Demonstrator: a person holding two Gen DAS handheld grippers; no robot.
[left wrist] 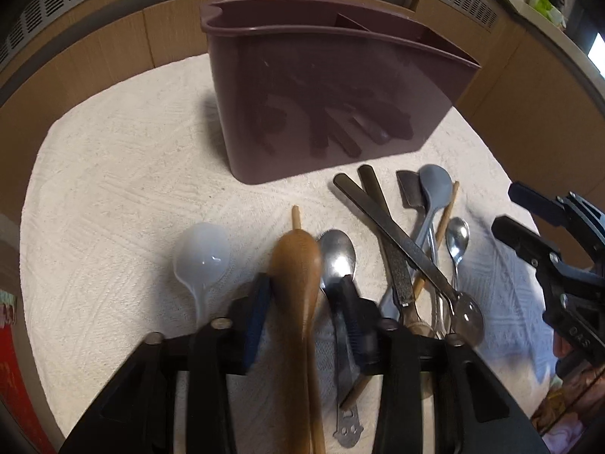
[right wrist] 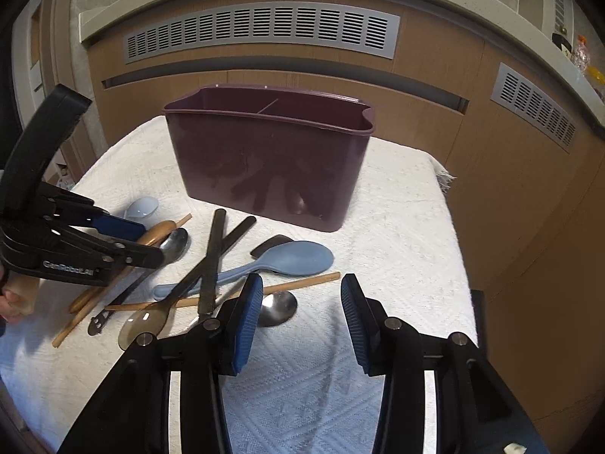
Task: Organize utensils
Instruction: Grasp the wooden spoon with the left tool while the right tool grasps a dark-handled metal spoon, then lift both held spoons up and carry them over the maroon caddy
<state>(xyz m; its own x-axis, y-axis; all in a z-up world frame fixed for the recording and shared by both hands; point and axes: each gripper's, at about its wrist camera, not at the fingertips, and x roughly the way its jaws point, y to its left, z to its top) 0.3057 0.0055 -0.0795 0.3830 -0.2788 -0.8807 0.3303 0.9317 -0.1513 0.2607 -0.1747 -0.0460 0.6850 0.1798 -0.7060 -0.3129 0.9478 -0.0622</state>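
The left tongs (left wrist: pixel 302 291) are seen in the left wrist view narrowed around a wooden spoon (left wrist: pixel 297 265), whose bowl stands between the blue pad at 9 o'clock and the dark pad at 3 o'clock; whether both pads press on it cannot be told, since the spoon is blurred. A steel spoon (left wrist: pixel 337 255) lies just behind the dark pad, and a translucent white spoon (left wrist: pixel 202 253) lies at 10 o'clock of the tongs.

In the right wrist view the right tongs (right wrist: pixel 301 310) are held partly open over the white cloth (right wrist: pixel 397 234) on the bench, with nothing between the blue pads (right wrist: pixel 247 325). Only this view shows the left tongs from the side at 9 o'clock, and a hand (right wrist: pixel 15 299) cut off by the edge.

At 11 o'clock of the right tongs the utensil pile is laid out: a blue plastic spoon (right wrist: pixel 291 259), a small steel spoon (right wrist: pixel 278 308) partly hidden by the left pad, a clear-bowled spoon (right wrist: pixel 143 323), two dark flat handles (right wrist: pixel 213 249) crossed, and a wooden chopstick (right wrist: pixel 302 280).

At 12 o'clock the purple utensil caddy (right wrist: pixel 272 162) stands upright on the cloth, well apart from both tongs. Its divider is seen in both views, but its inside is hidden by the wall. A small dark piece (right wrist: pixel 270 246) beside the blue spoon cannot be made out.
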